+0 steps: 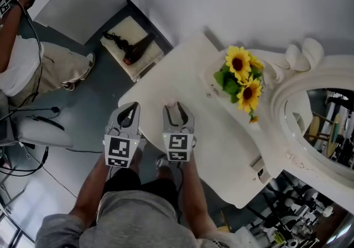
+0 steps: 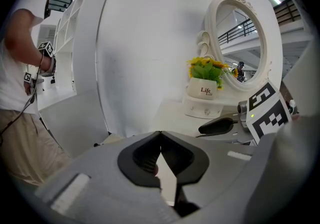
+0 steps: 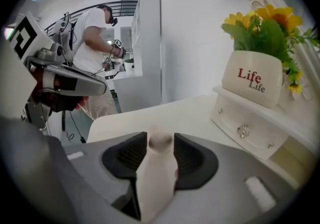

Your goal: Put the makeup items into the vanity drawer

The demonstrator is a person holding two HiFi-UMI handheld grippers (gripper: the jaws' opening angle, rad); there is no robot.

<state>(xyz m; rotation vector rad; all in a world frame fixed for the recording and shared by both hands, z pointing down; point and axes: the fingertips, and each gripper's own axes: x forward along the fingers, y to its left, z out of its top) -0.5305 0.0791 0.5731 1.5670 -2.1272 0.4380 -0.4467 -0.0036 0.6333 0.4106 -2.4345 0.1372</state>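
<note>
A pale, tube-shaped makeup item [image 3: 157,178] lies between the jaws of my right gripper [image 3: 161,140], its rounded tip level with the ribbed pads. Those jaws stand apart, so the gripper is open around it. From the head view, the right gripper [image 1: 177,109] hovers over the near left corner of the white vanity top [image 1: 182,70]. My left gripper [image 1: 131,109] is beside it at the vanity's edge. It [image 2: 160,134] is shut with its tips meeting and nothing held. The small drawer unit [image 3: 250,128] with a crystal knob is closed.
A cream pot of sunflowers [image 1: 240,83] marked "Life" [image 3: 252,80] stands on the drawer unit, next to the oval mirror [image 1: 326,125]. A cushioned stool with a dark object [image 1: 133,47] sits on the floor beyond the vanity. A person in a white shirt [image 3: 95,38] stands at the left.
</note>
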